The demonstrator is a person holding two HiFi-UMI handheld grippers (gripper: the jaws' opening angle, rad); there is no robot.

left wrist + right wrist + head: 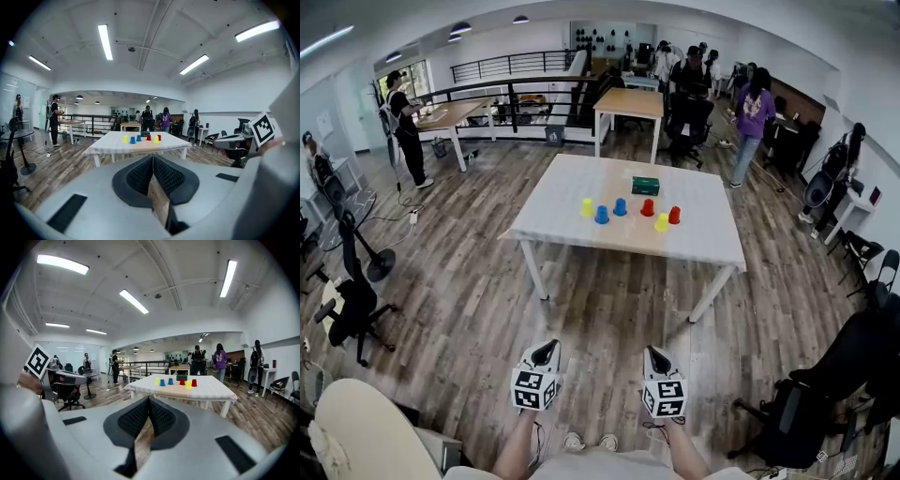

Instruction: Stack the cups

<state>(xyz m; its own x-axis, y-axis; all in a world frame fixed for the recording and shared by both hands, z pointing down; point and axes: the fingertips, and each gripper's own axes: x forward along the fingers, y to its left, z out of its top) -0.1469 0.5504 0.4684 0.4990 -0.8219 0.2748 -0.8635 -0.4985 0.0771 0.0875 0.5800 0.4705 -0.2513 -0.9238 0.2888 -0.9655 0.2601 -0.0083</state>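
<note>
Open-plan office with a wood-plank floor (469, 300), seen from a standing position well short of the work surface. Nearest are the left hand-held gripper (546, 352) and right hand-held gripper (654, 356), each clenched on nothing and held low above the floor.

Ahead, well apart from both, a white bench (572, 187) carries six separate, unstacked cups: yellow cup (587, 207), blue cup (602, 215), second blue cup (620, 207), red cup (648, 207), second yellow cup (662, 222) and second red cup (674, 215). A green box (645, 186) lies just behind them.

The likely step is the approach: walk to the near edge and release the jaws before reaching.

An office chair (352, 300) sits beside the route, not across it. People (755, 112) stand beyond the bench.
</note>
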